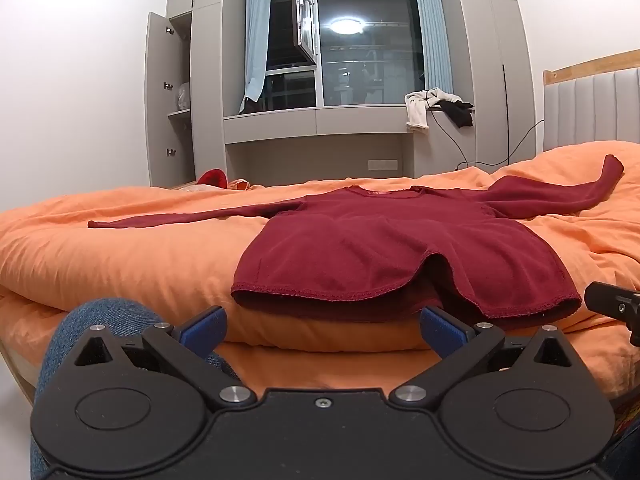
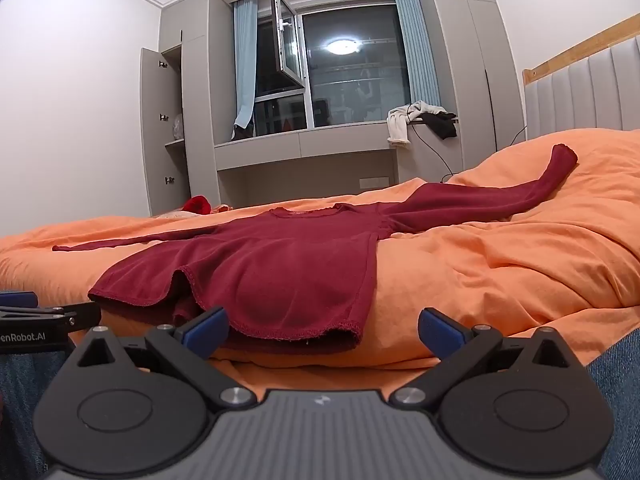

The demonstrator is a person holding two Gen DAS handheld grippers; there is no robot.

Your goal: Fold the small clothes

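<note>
Orange bed [image 1: 120, 256] ahead; your left gripper [image 1: 322, 330] and right gripper [image 2: 322, 330] gape empty; the red top [image 1: 384, 248] looks soft, limp; pinch its hem corners.

One dark red long-sleeved top [image 1: 384, 248]; two grippers, left [image 1: 322, 330] and right [image 2: 322, 330]; one orange duvet [image 1: 120, 252]; two curtains [image 1: 256, 40].

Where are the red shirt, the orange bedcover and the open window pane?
red shirt [image 1: 384, 240], left wrist view, chest
orange bedcover [image 1: 120, 256], left wrist view, bare part
open window pane [image 2: 289, 44], right wrist view, glass
</note>
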